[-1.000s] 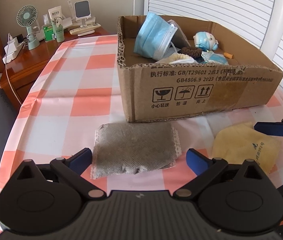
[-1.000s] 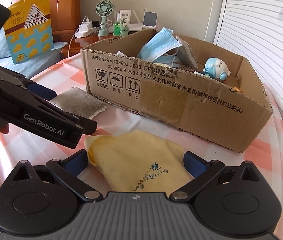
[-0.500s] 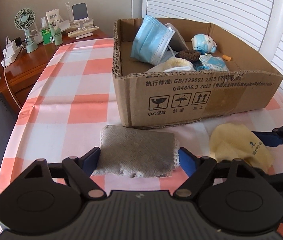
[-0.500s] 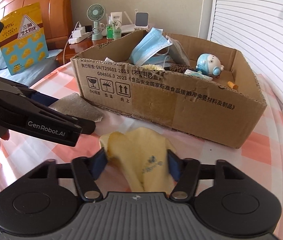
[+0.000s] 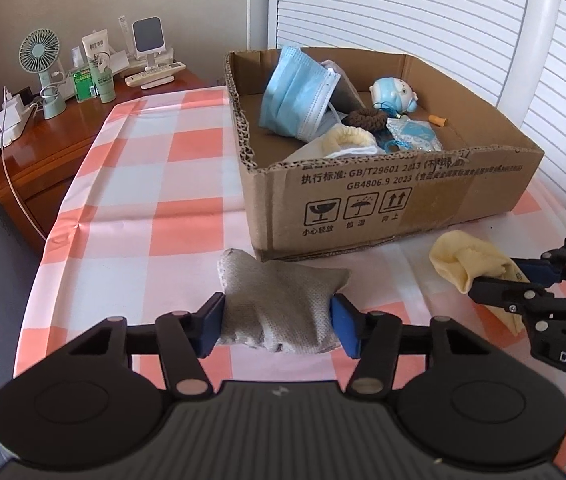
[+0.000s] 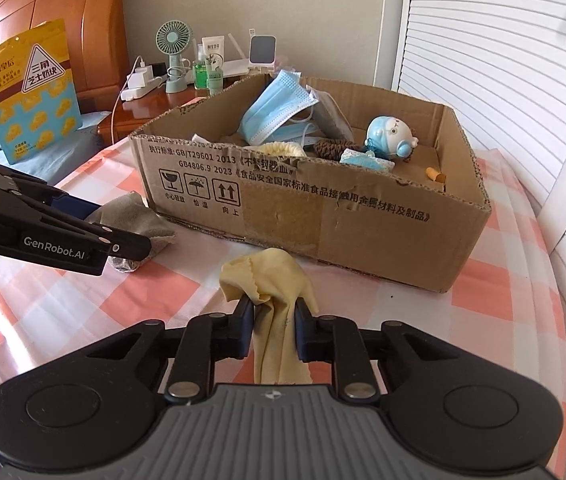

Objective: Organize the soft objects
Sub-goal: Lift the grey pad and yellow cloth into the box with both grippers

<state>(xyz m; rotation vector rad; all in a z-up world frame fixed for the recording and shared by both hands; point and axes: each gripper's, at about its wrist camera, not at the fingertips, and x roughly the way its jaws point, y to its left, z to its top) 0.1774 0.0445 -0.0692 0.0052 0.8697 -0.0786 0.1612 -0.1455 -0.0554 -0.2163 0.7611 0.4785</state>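
Since a second ago both grippers closed: left gripper (image 5: 277,322) squeezed grey pouch (image 5: 279,300) mid-body, soft, bunching; right gripper (image 6: 273,330) pinched yellow cloth (image 6: 273,280), limp, light.

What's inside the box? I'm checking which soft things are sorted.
The box holds a blue mask, cream scrunchie, brown scrunchie, blue toy, small packet and an orange bit. Whatever lies beneath them is hidden.
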